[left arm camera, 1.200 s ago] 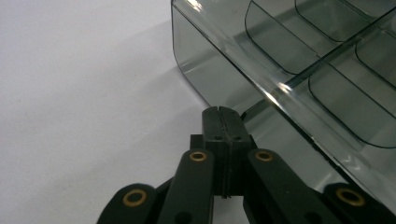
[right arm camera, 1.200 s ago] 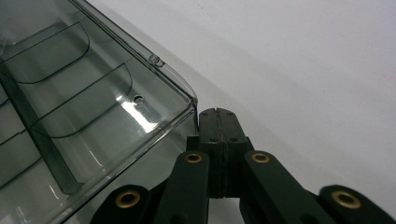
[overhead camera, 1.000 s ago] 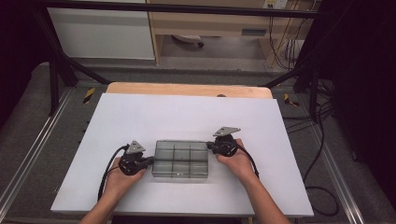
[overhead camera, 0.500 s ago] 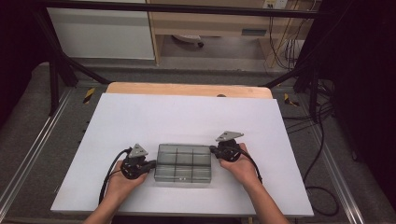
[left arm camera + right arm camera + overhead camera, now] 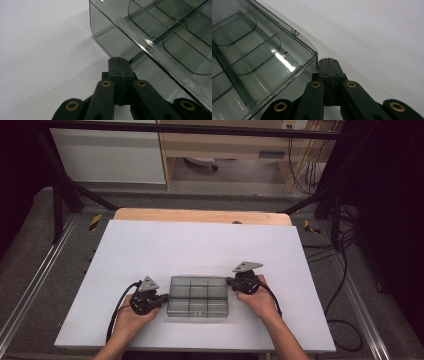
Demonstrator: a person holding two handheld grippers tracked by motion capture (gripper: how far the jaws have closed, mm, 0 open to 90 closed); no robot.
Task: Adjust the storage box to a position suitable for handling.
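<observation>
A clear smoky plastic compartment box [image 5: 198, 296] lies near the front edge of the white table [image 5: 200, 245]. The left gripper [image 5: 119, 60] and the right gripper [image 5: 328, 60] press against its left and right ends, each with jaws together, clamping nothing. Box contents are hard to make out.

A smoky grey see-through box [image 5: 198, 295] lies on a white table [image 5: 200, 245], flanked by black fingers [image 5: 118, 65].

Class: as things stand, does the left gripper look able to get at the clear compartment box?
Probably yes: the left gripper, jaws shut, already sits against the clear compartment box at its left end wall, with nothing between them on the white table.
</observation>
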